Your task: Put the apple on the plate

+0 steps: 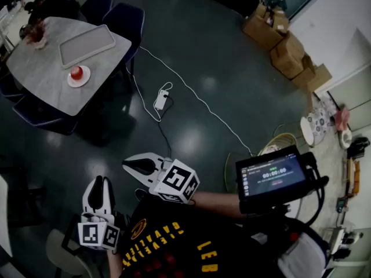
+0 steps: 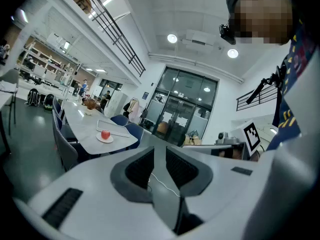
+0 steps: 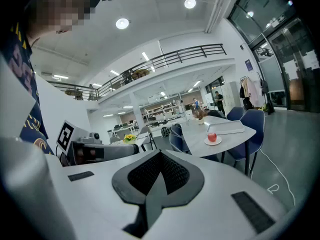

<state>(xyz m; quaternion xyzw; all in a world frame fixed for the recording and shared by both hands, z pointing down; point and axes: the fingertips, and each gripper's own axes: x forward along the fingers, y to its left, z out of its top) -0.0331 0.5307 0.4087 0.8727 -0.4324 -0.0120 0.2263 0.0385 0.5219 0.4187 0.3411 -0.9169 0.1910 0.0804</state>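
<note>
Red apple (image 1: 76,72) rests on plate (image 1: 86,80), well apart from parted left tongs (image 1: 99,184) and closed right tongs (image 1: 132,165).

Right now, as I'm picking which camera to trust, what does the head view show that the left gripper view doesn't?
Only the head view: the lit black tablet screen and the coiled yellow cable. Only the left gripper view: the tall glass doors, round ceiling lights, and the jaws of the left gripper apart, nothing between them. Both: the red apple on the small white plate on the grey table.
</note>
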